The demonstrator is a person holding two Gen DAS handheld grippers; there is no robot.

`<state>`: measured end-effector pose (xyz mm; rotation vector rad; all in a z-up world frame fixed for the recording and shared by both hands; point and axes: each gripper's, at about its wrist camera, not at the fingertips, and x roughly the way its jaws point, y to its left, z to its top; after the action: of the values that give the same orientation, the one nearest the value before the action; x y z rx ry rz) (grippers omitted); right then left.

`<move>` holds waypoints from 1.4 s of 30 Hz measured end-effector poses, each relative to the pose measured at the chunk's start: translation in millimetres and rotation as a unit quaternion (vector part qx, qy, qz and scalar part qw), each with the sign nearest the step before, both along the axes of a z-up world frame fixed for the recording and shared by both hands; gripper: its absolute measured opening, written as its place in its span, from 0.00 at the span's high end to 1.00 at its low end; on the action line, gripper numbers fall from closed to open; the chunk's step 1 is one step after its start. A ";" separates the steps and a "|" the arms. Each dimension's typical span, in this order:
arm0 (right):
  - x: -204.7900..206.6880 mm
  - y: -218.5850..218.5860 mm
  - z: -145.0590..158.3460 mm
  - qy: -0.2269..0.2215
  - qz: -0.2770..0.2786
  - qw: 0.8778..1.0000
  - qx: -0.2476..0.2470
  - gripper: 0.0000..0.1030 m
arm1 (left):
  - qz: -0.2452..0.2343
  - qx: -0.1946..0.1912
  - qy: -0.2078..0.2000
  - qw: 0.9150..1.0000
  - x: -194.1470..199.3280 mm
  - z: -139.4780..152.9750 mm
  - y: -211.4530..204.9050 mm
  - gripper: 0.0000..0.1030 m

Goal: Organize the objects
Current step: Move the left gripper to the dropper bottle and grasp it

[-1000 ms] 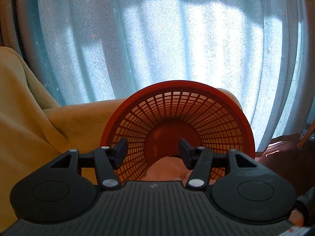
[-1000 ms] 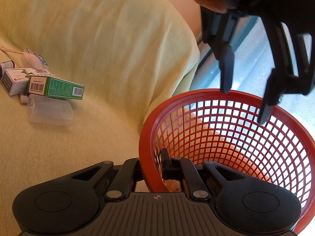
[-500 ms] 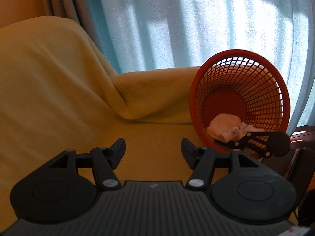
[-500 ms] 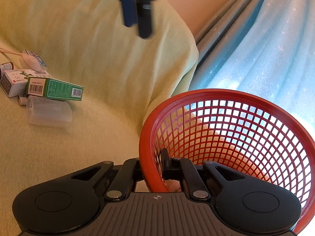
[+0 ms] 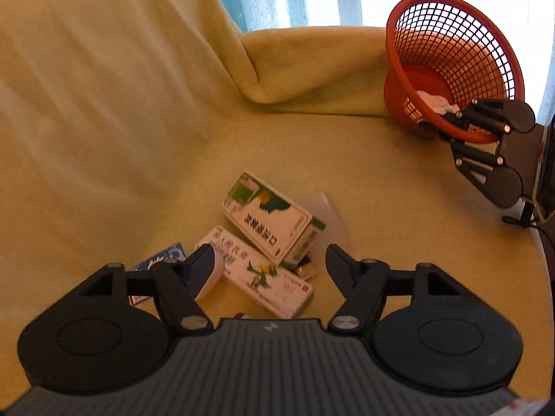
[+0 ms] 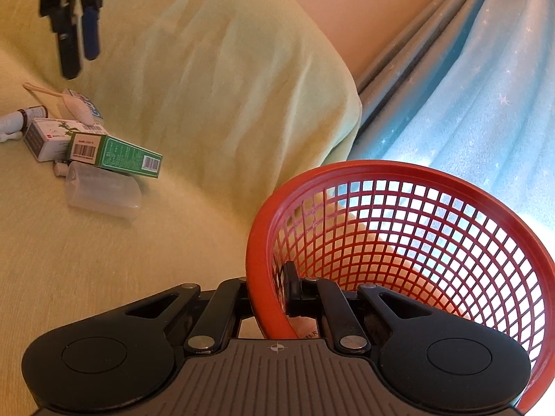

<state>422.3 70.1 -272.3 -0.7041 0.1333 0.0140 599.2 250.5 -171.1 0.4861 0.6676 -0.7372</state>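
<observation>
My left gripper [image 5: 269, 253] hangs over a small pile on the yellow couch cover, jaws opening, nothing between the pads. Under it lie a green-and-white box [image 5: 270, 218], a white box with a green figure [image 5: 263, 277], a blue packet [image 5: 163, 256] and a white oval piece [image 5: 213, 272]. The red mesh basket [image 5: 451, 52] is tilted at the far right with something white [image 5: 433, 98] inside. My right gripper [image 6: 269, 287] is shut on the basket's rim [image 6: 381, 170]. The right wrist view shows the left gripper [image 6: 79, 55] above the pile, the green box [image 6: 114, 154] and a clear plastic case [image 6: 104, 192].
The couch's backrest [image 5: 104, 69] rises behind the pile and its armrest [image 5: 312, 59] runs to the basket. Blue curtains [image 6: 468, 86] hang behind the couch. A small bottle [image 6: 20, 118] and a white stick-shaped item [image 6: 41, 90] lie at the pile's far edge.
My left gripper swung away from the basket, leftward and down, and now hangs over the pile with wider jaws. The right gripper and the basket have not moved.
</observation>
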 end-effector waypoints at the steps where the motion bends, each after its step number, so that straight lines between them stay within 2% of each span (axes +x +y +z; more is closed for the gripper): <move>1: -1.9 -2.1 -0.1 0.000 0.005 1.000 0.000 0.98 | 0.000 0.002 0.005 1.000 -1.6 -4.9 4.8 0.31; 11: -23.6 -27.4 -8.2 0.002 0.081 0.996 -0.030 0.98 | -0.043 0.024 0.027 0.998 -5.8 -34.1 28.2 0.10; 17: -34.6 -40.6 -13.6 0.001 0.112 0.993 -0.036 0.98 | -0.082 0.022 0.042 0.996 0.0 -42.0 36.5 0.07; 26: -42.6 -50.2 -18.0 0.001 0.128 0.991 -0.040 0.98 | -0.129 0.036 0.056 0.989 9.5 -56.1 28.5 0.03; 36: -41.2 -50.1 -18.1 0.002 0.127 0.991 -0.040 0.98 | -0.150 0.041 0.064 0.986 21.2 -63.3 24.3 0.04; 42: -40.0 -50.0 -18.3 0.002 0.125 0.991 -0.035 0.98 | -0.154 0.044 0.066 0.985 21.8 -64.1 26.0 0.08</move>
<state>382.3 20.1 -290.6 -0.7882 0.0491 0.2523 621.0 276.5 -235.2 0.6335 0.7612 -1.0410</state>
